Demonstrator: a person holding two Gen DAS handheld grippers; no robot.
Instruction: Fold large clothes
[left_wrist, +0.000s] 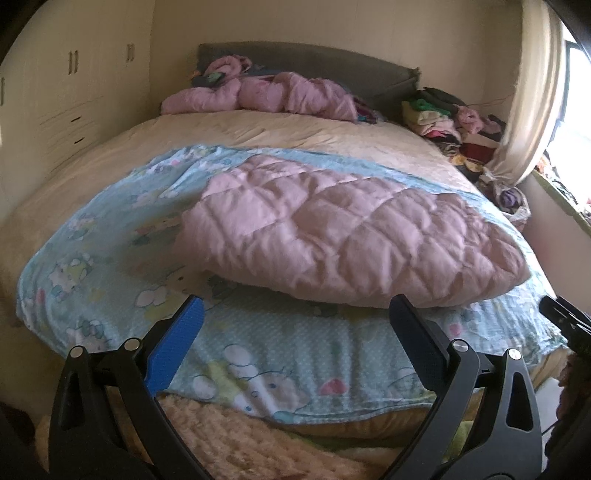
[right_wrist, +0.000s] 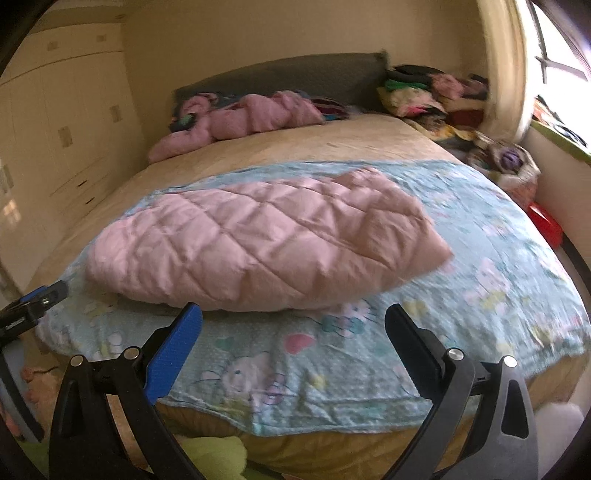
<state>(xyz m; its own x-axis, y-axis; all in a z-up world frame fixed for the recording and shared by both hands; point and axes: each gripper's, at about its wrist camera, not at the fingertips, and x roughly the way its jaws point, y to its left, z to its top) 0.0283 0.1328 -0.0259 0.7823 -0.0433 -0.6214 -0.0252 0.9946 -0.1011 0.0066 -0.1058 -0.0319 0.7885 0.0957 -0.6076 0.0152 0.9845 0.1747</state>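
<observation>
A pink quilted garment (left_wrist: 343, 232) lies folded and puffy on a light blue cartoon-print blanket (left_wrist: 122, 280) spread over the bed. It also shows in the right wrist view (right_wrist: 258, 243) on the same blanket (right_wrist: 480, 266). My left gripper (left_wrist: 297, 312) is open and empty, held just short of the garment's near edge. My right gripper (right_wrist: 293, 319) is open and empty, also just short of the near edge. The right gripper's tip shows at the right edge of the left wrist view (left_wrist: 561, 314). The left gripper's tip shows at the left edge of the right wrist view (right_wrist: 40, 299).
A beige bed (left_wrist: 295, 129) with a grey headboard (left_wrist: 314, 62). Crumpled pink bedding (left_wrist: 266, 96) lies near the headboard. A heap of clothes (left_wrist: 454, 122) sits at the far right by a curtain (left_wrist: 532, 92). Cupboards (left_wrist: 62, 92) line the left wall. A fuzzy beige cover (left_wrist: 229, 435) lies below.
</observation>
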